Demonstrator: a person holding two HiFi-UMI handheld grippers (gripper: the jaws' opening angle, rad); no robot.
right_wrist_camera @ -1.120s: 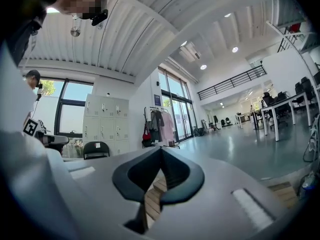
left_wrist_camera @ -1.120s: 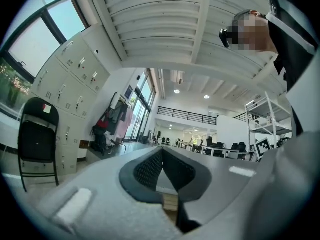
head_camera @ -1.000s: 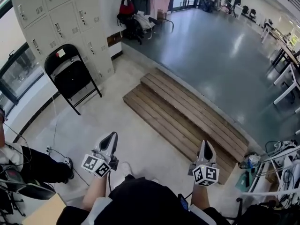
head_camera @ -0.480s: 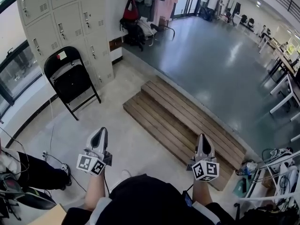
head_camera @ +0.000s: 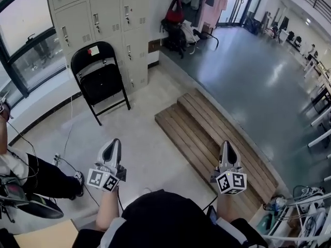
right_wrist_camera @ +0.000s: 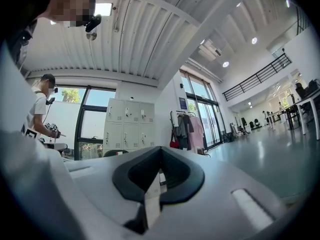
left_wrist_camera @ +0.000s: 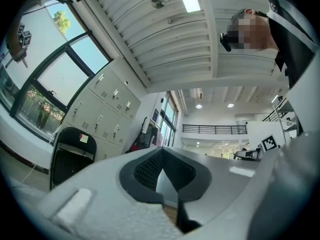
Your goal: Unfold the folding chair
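The folding chair (head_camera: 99,81), still folded flat against the lockers (head_camera: 106,14), sits larger and nearer the middle of the head view than a second ago, so the approach is under way. The left tool (head_camera: 112,144) and right tool (head_camera: 226,146) are pressed together, empty and well short of it. Unfolding has not begun.

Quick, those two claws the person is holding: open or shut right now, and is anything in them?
Left claw: shut, nothing in it.
Right claw: shut, nothing in it.
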